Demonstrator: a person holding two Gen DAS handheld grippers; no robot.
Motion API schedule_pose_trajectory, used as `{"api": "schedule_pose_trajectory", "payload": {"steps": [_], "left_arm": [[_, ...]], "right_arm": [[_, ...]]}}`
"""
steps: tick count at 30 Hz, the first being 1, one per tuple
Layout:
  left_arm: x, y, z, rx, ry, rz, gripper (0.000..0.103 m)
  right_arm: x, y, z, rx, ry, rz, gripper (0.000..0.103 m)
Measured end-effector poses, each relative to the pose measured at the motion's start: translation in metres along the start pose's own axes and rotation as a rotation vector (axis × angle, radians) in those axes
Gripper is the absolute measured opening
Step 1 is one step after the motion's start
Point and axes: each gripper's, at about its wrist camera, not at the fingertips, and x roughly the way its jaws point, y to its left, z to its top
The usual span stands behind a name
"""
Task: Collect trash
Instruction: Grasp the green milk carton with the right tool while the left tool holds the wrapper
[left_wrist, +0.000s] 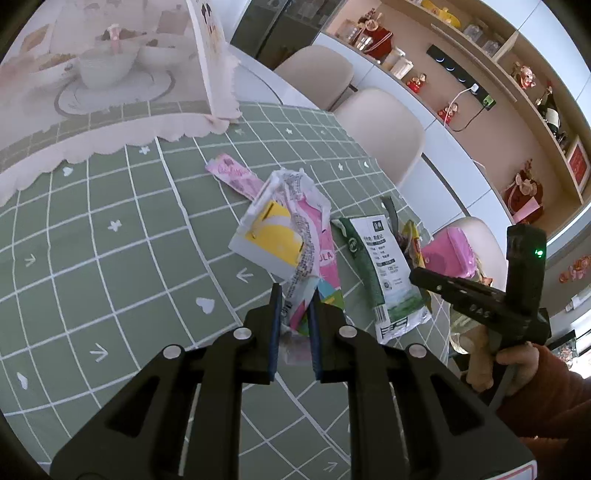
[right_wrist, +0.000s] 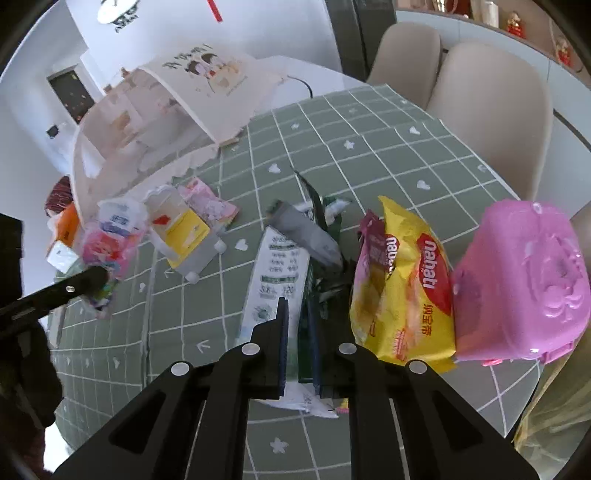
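My left gripper (left_wrist: 295, 291) is shut on a crumpled bundle of white printed and pink wrappers (left_wrist: 310, 236), held just above the green checked tablecloth (left_wrist: 110, 258). The same bundle (right_wrist: 107, 240) shows at the left of the right wrist view. A yellow and white carton (left_wrist: 269, 236) lies behind it. My right gripper (right_wrist: 298, 317) is shut on the near end of a green and white packet (right_wrist: 277, 269) that lies flat on the cloth; the packet (left_wrist: 384, 266) also shows in the left wrist view. A yellow wafer bag (right_wrist: 402, 280) lies just right of it.
A pink plastic tub (right_wrist: 521, 280) stands at the table's right edge. A loose pink wrapper (left_wrist: 236, 175) and a grey wrapper (right_wrist: 306, 232) lie further back. A mesh food cover (left_wrist: 110, 74) over bowls fills the far left. Beige chairs (left_wrist: 380, 125) line the far side.
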Motion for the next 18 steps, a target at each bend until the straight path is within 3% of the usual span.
{"api": "schedule_pose_trajectory", "payload": {"steps": [3, 5, 10, 18], "left_arm": [[0.003, -0.002, -0.003, 0.003, 0.012, -0.003, 0.012], [0.004, -0.004, -0.003, 0.008, 0.018, -0.003, 0.012], [0.003, -0.004, -0.003, 0.008, 0.02, -0.001, 0.012], [0.005, -0.001, -0.002, -0.012, 0.025, -0.004, 0.012]], "right_arm": [[0.006, -0.005, 0.001, 0.011, 0.012, -0.013, 0.018], [0.013, -0.008, 0.003, 0.042, 0.017, 0.013, 0.028], [0.038, -0.005, 0.008, 0.065, 0.035, 0.026, 0.036], [0.05, 0.016, 0.008, 0.061, 0.036, 0.057, 0.039]]}}
